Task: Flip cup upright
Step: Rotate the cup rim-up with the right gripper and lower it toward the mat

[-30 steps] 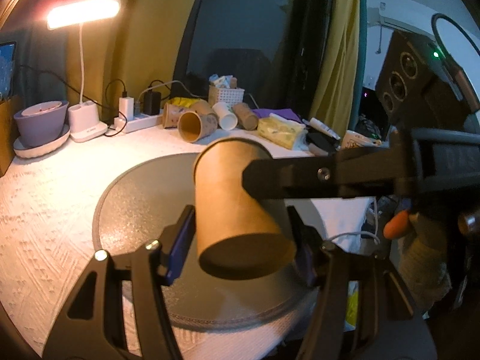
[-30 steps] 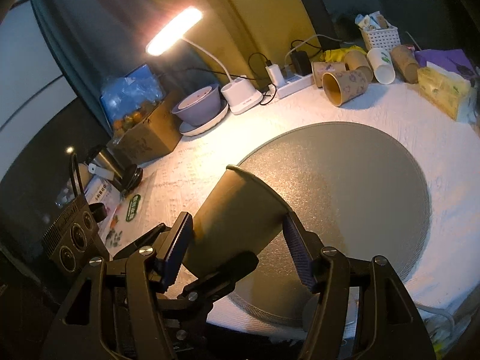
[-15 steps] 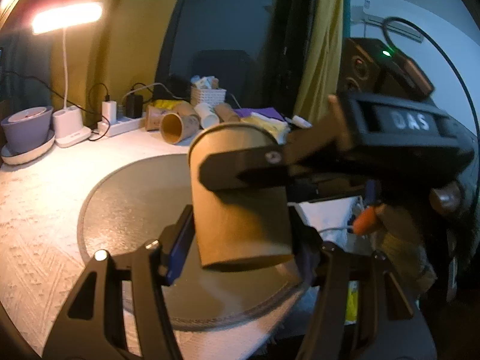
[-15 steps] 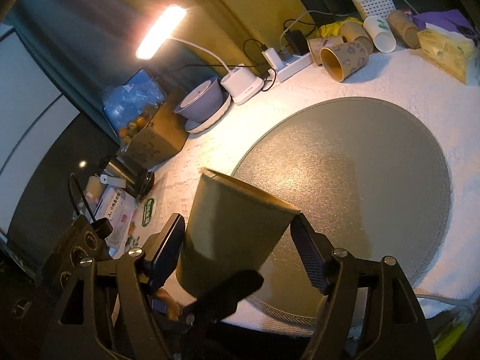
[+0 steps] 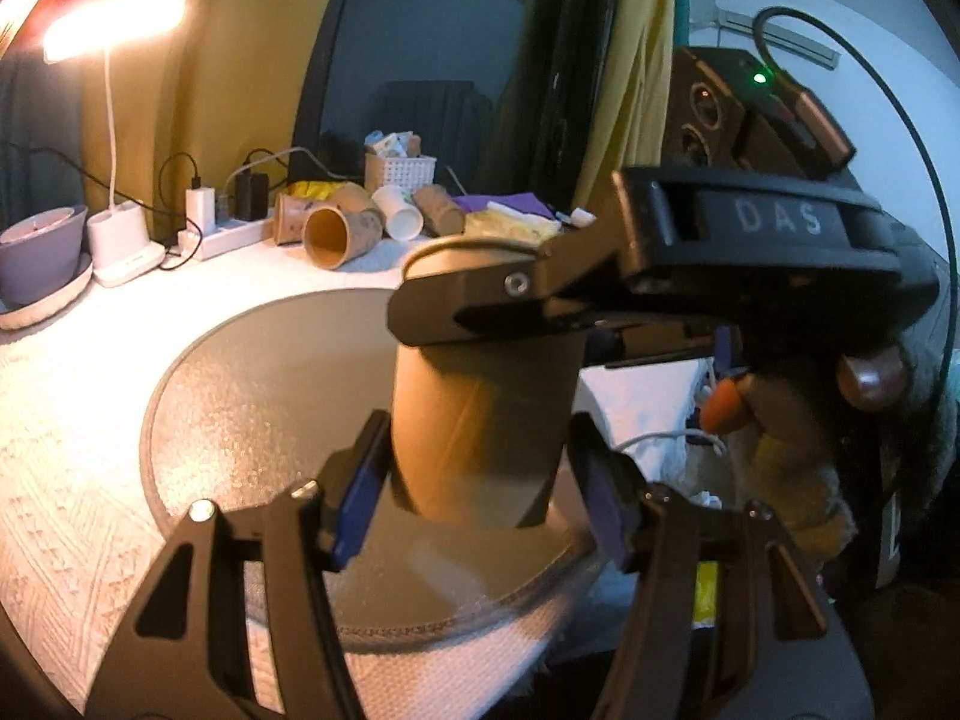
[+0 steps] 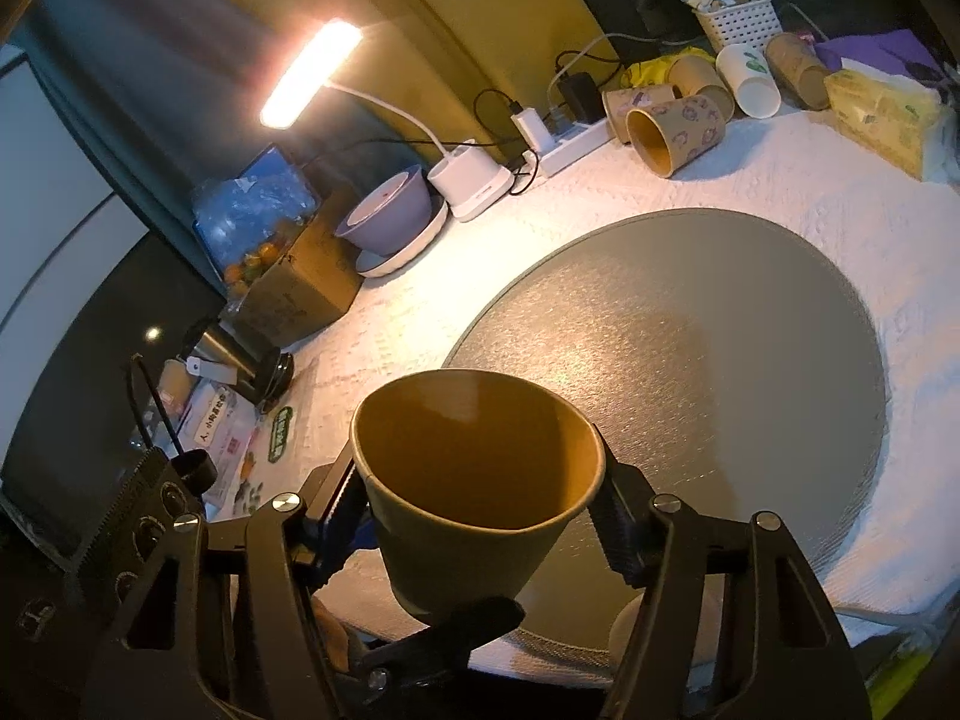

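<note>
A plain brown paper cup is held mouth up above the near edge of a round grey mat. My right gripper is shut on the cup near its rim, and I see straight into its empty inside. In the left wrist view the right gripper's fingers cross the cup's upper part. My left gripper has its blue pads on either side of the cup's lower body. The left pad touches the cup; a small gap shows at the right pad.
On the white tablecloth at the back lie several paper cups on their sides, a white basket, a tissue pack, a power strip, a lit desk lamp and a purple bowl. A cardboard box stands at the left.
The cup has turned from tilted bottom-first to upright with its mouth up. My right gripper rotated with it and now crosses its upper part in the left wrist view.
</note>
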`<state>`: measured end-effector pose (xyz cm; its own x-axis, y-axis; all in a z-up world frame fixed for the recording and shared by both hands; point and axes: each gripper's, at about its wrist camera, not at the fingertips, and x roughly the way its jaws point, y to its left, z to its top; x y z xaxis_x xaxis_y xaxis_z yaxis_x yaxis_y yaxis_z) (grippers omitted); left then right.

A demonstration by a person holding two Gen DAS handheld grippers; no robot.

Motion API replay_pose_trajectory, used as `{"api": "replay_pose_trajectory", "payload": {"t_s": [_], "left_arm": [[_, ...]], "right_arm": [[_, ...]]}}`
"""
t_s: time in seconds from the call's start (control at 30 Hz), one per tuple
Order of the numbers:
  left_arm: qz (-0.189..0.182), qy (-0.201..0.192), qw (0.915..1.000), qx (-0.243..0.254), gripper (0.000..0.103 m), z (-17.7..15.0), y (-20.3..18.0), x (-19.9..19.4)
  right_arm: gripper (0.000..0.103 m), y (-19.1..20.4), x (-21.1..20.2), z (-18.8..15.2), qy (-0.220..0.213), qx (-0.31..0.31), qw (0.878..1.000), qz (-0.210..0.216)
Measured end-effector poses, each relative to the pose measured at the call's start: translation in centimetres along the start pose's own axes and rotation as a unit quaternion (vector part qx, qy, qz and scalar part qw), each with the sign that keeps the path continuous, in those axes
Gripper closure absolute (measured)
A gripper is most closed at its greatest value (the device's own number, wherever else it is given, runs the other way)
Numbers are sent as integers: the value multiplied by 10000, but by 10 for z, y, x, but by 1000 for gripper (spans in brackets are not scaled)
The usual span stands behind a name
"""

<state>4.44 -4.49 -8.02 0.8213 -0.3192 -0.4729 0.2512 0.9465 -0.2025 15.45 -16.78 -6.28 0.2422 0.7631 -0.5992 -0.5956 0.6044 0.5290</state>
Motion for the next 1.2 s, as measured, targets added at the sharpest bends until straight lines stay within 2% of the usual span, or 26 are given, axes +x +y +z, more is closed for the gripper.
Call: {"api": "replay_pose_trajectory", "payload": {"t_s": [0.17,0.33,0.53,0.6,0.77,1.2], "left_arm": [[12,238,9997,-93,41,-1,4,7],[74,378,9988,-288,34,-2,15,12],[288,545,9965,-571,33,2,38,18],[363,576,9956,-652,24,4,46,20],[505,653,9925,-899,24,12,67,25],[934,751,9832,-1379,24,23,116,38]], "right_arm": [[34,0,1,2,-64,-167,9996,-218],[34,-5,4,8,-170,-359,9977,-553],[34,-11,14,24,-285,-737,9912,-1062],[34,-13,18,29,-294,-812,9896,-1154],[34,-17,35,41,-268,-1077,9828,-1476],[34,-10,72,59,-229,-1694,9684,-1815]]}}
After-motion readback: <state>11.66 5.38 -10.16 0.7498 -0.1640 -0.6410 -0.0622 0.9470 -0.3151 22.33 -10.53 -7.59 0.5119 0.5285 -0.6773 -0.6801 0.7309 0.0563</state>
